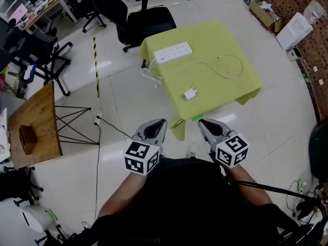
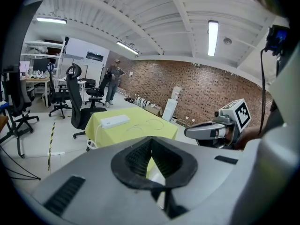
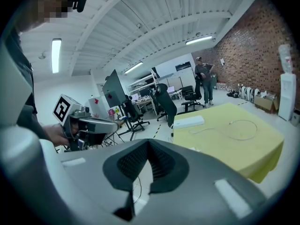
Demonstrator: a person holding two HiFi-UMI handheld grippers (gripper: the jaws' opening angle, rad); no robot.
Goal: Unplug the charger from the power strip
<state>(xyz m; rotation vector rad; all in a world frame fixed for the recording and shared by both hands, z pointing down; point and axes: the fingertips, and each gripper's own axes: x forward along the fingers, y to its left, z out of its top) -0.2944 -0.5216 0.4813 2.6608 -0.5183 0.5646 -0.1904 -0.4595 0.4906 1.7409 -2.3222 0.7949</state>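
Note:
A white power strip [image 1: 173, 52] lies at the far edge of a table under a yellow-green cloth [image 1: 225, 94]. A small white charger [image 1: 189, 94] lies on the cloth near the front edge, apart from the strip, and its thin white cable [image 1: 230, 65] curls into a loop to the right. Both grippers hover over the floor short of the table, side by side, holding nothing. The left gripper [image 1: 163, 122] [image 2: 151, 142] has its jaws together. The right gripper [image 1: 201, 122] [image 3: 149, 143] is shut too. The strip also shows in the gripper views [image 2: 115, 121] [image 3: 189, 122].
A black office chair [image 1: 148, 19] stands behind the table. A wooden side table [image 1: 33, 122] on a black frame is at the left, with a black cord on the floor beside it. A white unit [image 1: 293, 31] sits by the right wall. A person [image 2: 114, 81] stands far off.

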